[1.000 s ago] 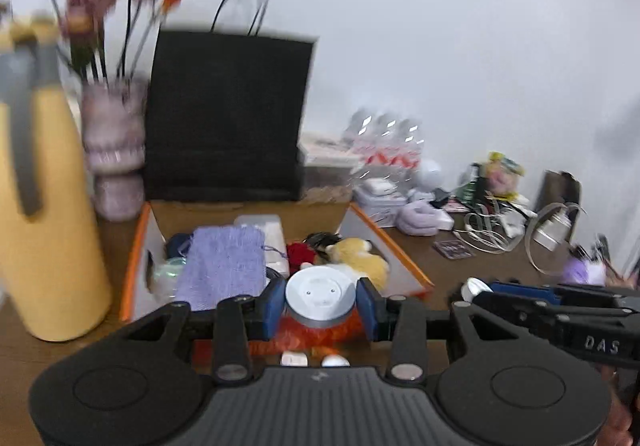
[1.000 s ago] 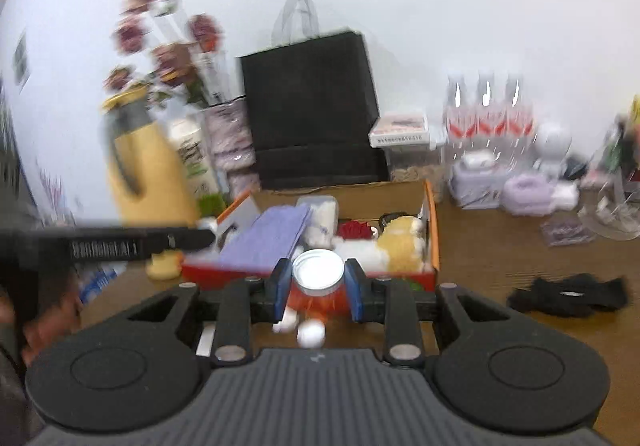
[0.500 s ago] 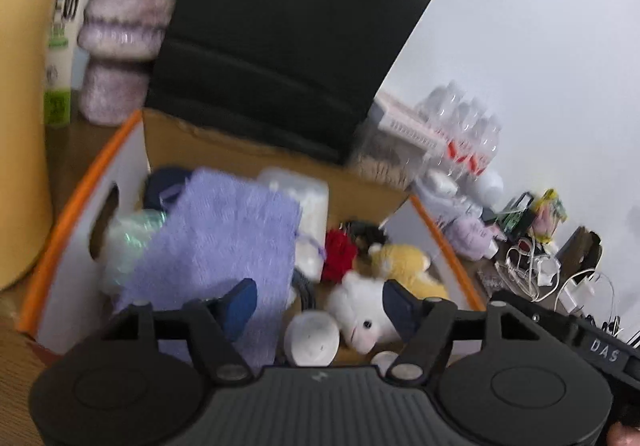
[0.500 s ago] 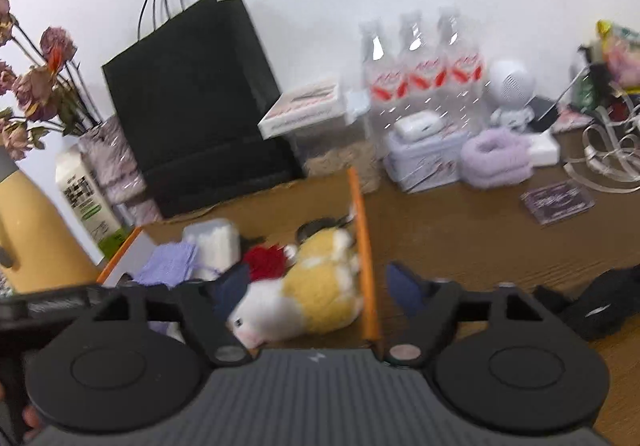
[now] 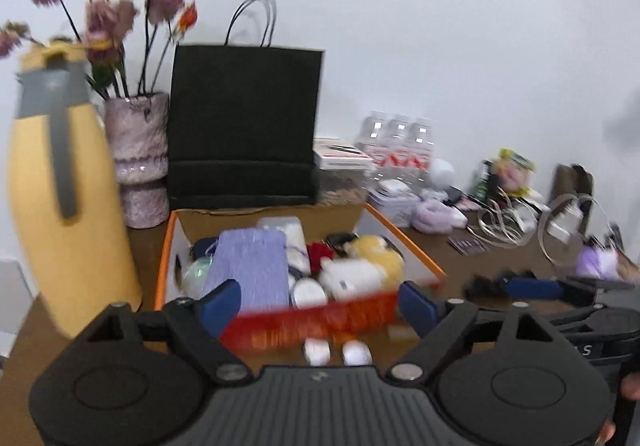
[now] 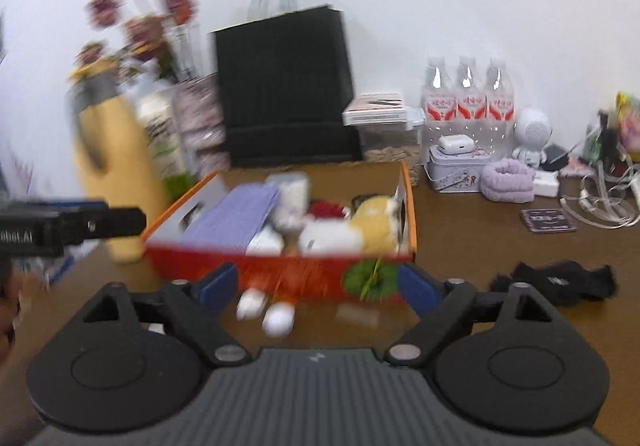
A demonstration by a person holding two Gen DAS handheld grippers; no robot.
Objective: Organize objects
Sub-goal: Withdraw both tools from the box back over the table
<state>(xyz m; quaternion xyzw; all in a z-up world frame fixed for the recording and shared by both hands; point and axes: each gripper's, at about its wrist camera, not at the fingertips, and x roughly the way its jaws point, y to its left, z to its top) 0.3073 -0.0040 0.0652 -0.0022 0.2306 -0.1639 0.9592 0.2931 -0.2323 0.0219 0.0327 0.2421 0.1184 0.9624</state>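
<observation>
Brown bench (image 6: pixel 460 246) against a white wall, cluttered along the back. Near its middle, an orange box (image 5: pixel 404 242) (image 6: pixel 410 205), open-topped and packed: purple cloth (image 5: pixel 250 262) (image 6: pixel 236 213) at the left, a white-and-yellow plush (image 5: pixel 362 266) (image 6: pixel 352 230) at the right, a red thing (image 5: pixel 320 252) between them, a round white lid (image 5: pixel 308 294) just inside the near wall. Just in front of the box, two small white pieces (image 5: pixel 336 352) (image 6: pixel 266 312) on the bench. Left claw (image 5: pixel 320 304) before the near wall, jaws opening, nothing between the blue pads. Right claw (image 6: pixel 318 288) likewise at the near wall, jaws opening and empty. Behind the box, a black bag (image 5: pixel 244 125) (image 6: pixel 286 85); to its left a vase (image 5: pixel 138 161) of flowers and a yellow jug (image 5: pixel 60 197) (image 6: pixel 108 157). Right of the bag, three bottles (image 6: pixel 468 93), a tin (image 6: pixel 458 167), a purple roll (image 6: pixel 508 181), white cables (image 6: pixel 600 201). Dark cloth (image 6: pixel 556 282) on the bench, right of the box. Much of both views blurred.
</observation>
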